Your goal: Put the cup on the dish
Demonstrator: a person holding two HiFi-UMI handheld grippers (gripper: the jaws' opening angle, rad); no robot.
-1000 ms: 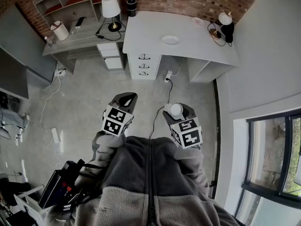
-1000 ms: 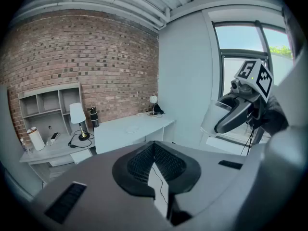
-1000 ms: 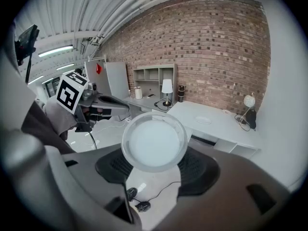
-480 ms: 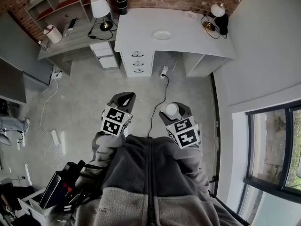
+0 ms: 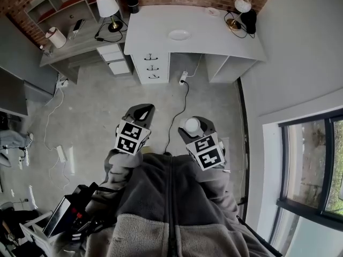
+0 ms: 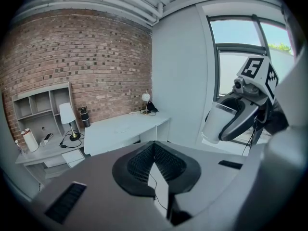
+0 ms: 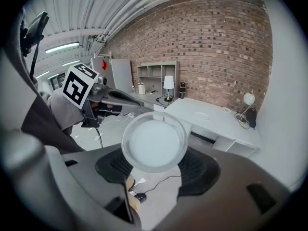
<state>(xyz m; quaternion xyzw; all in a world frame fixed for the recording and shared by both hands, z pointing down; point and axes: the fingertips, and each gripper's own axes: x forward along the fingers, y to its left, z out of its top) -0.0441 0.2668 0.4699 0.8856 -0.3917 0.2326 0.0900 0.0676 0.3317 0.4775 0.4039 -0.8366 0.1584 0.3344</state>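
Shifting left: R gripper [image 5: 192,128] w/ cup [image 7: 154,141], dish [image 5: 179,35].

Left gripper [image 6: 154,147] fingers together; right gripper [image 7: 154,154] clasps the cup [image 7: 154,139].

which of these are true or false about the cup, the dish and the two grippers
1. The right hand-held gripper holds the cup. True.
2. The cup sits on the dish. False: the dish lies bare on the white desk across the room, and the cup is in the gripper, over the floor.
3. The left hand-held gripper holds a second cup. False: its jaws are together with nothing between them.
4. A lamp with a white shade stands on the grey desk beside the white desk. True.
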